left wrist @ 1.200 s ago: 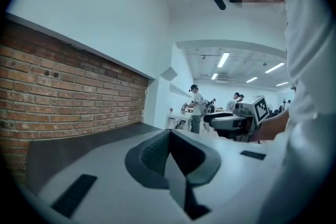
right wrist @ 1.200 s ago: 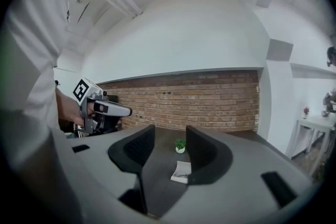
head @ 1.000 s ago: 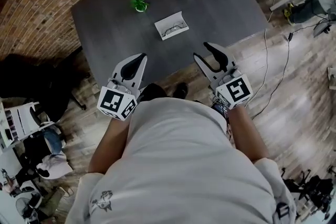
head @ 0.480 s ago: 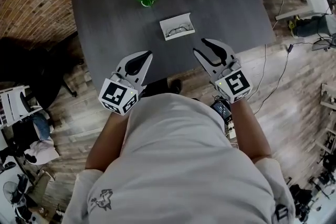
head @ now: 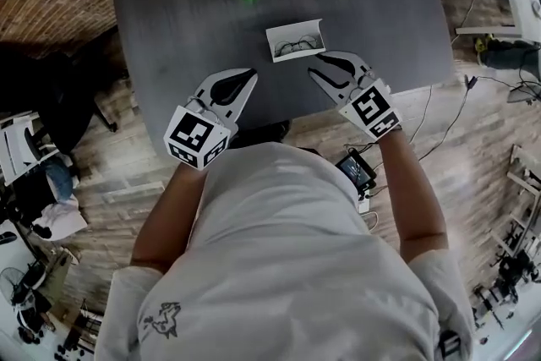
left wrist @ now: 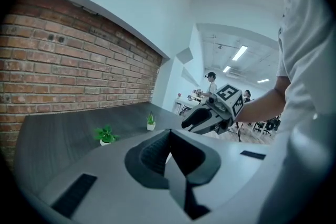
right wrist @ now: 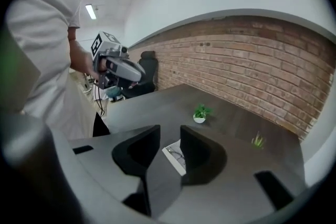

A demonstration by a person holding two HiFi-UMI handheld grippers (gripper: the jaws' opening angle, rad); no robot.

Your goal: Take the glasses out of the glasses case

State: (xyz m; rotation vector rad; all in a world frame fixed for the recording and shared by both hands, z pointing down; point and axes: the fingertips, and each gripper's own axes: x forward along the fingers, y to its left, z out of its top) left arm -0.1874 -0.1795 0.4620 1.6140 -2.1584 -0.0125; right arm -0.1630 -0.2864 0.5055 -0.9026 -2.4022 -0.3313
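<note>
— So, where does the work lie?
— On the dark table (head: 169,21), toward its near edge. The white case (head: 271,44) lies open with the glasses (head: 296,45) inside it.
— How would they handle?
— Probably light and frail: they have a thin wire frame, and the lenses would smear or scratch. The case looks light too and could slide or lift along with them, so the other gripper may need to pin its wall. The best hold is likely the bridge or a temple near the hinge, never the lenses.
— And the jaws?
— The right gripper (head: 315,63) hangs just short of the case with its jaws apart and closing. Nothing is between them, and the case shows beyond the gap. The left gripper (head: 251,78), nearer the table's edge, has its jaws pressed together and holds nothing.
</note>
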